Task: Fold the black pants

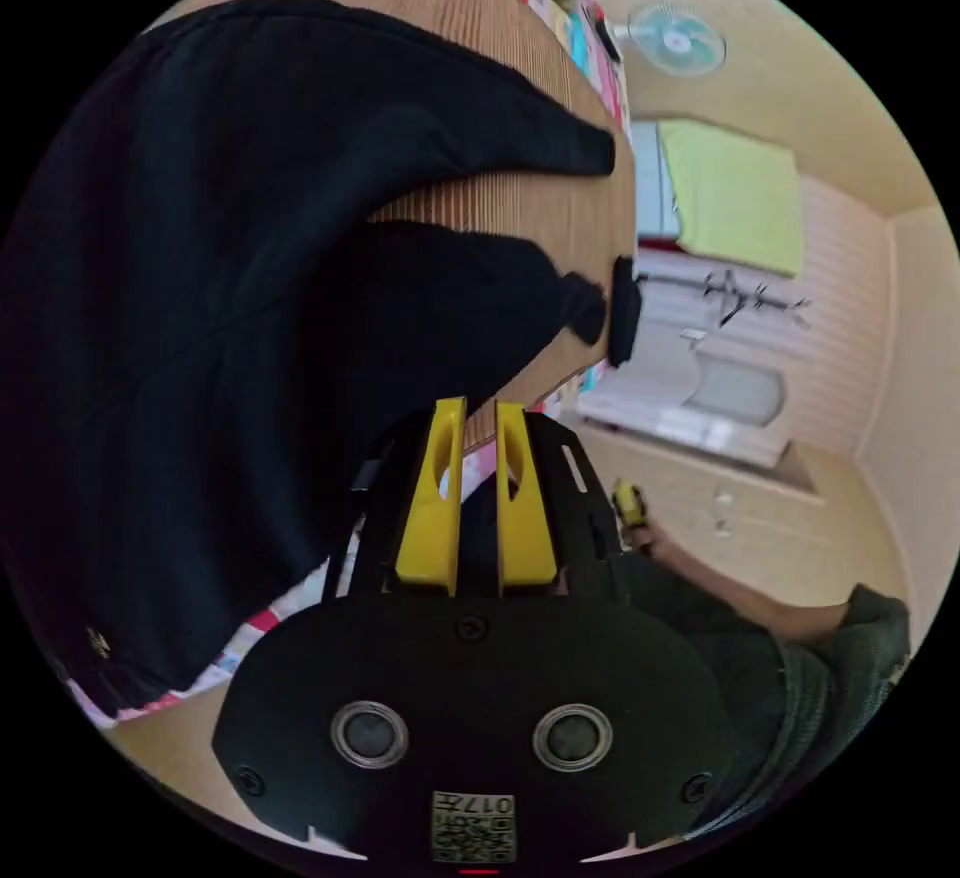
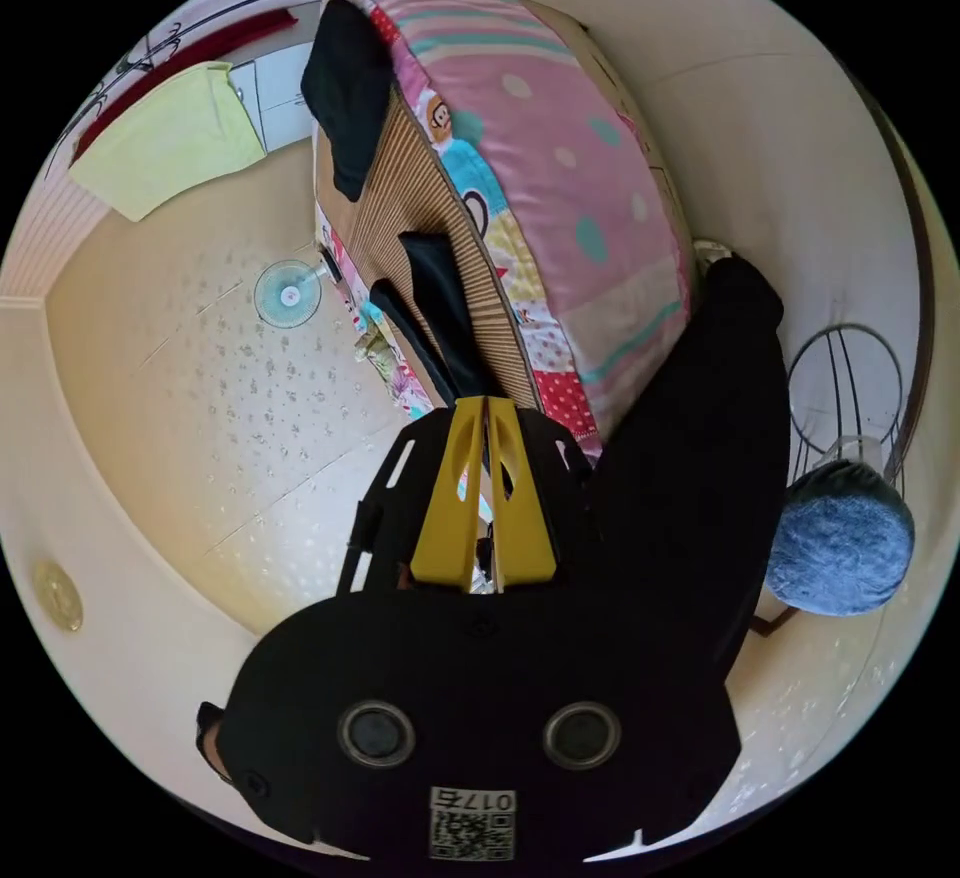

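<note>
- The pants [image 1: 230,298] lie spread on a ribbed mat [image 1: 520,208] on the bed, both legs reaching toward the far edge.
- The left gripper [image 1: 478,408] hovers at the near edge of the pants; its yellow jaws stand close with a slim gap, and I cannot tell whether cloth sits between them.
- In the right gripper view, the right gripper [image 2: 485,408] has its jaws nearly pressed together, with dark cloth at the tips; whether they grip it is unclear.
- A patterned quilt [image 2: 560,188] lies beside the mat.
</note>
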